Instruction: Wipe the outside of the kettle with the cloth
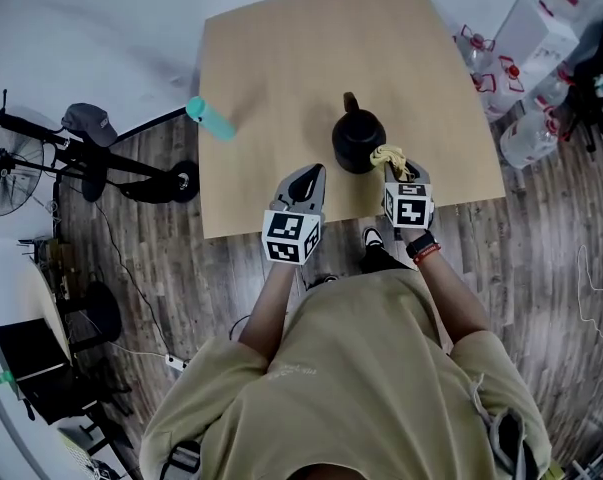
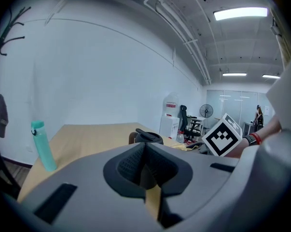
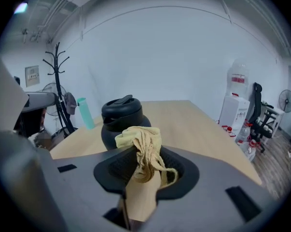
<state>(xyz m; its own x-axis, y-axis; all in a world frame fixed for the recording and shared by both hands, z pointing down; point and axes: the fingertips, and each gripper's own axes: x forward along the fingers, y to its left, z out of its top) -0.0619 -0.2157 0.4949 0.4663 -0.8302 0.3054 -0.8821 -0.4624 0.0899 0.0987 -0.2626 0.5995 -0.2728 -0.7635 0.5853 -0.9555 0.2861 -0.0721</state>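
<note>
"Well, what's over at the left end?"

"A floor fan (image 1: pixel 1 173) stands off the table at nine o'clock. On the wooden table (image 1: pixel 281 48) itself, a teal bottle (image 1: pixel 212 118) stands upright near the left edge. That's roughly nine o'clock from the kettle and well apart from it."

"And the left gripper (image 1: pixel 307 174)?"

"It hovers over the near edge at about seven o'clock of the kettle, near it but not touching. Its jaws are pressed together with nothing between them."

"Where is the kettle?"

"The black kettle (image 1: pixel 359 140) sits on the table, right of the middle and toward the near edge. Its lid is on, and a brown piece sticks out toward twelve o'clock."

"So who has the cloth?"

"The right gripper (image 1: pixel 405 171) does. Its jaws are clamped on the yellow cloth (image 1: pixel 391 155), and a crumpled wad pokes out past the tips. It sits at four o'clock of the kettle, right by its side. I can't tell from here whether the cloth actually touches it."

"Anything further right?"

"Clear water bottles (image 1: pixel 526 133) stand on the floor at three o'clock, off the table."
</note>
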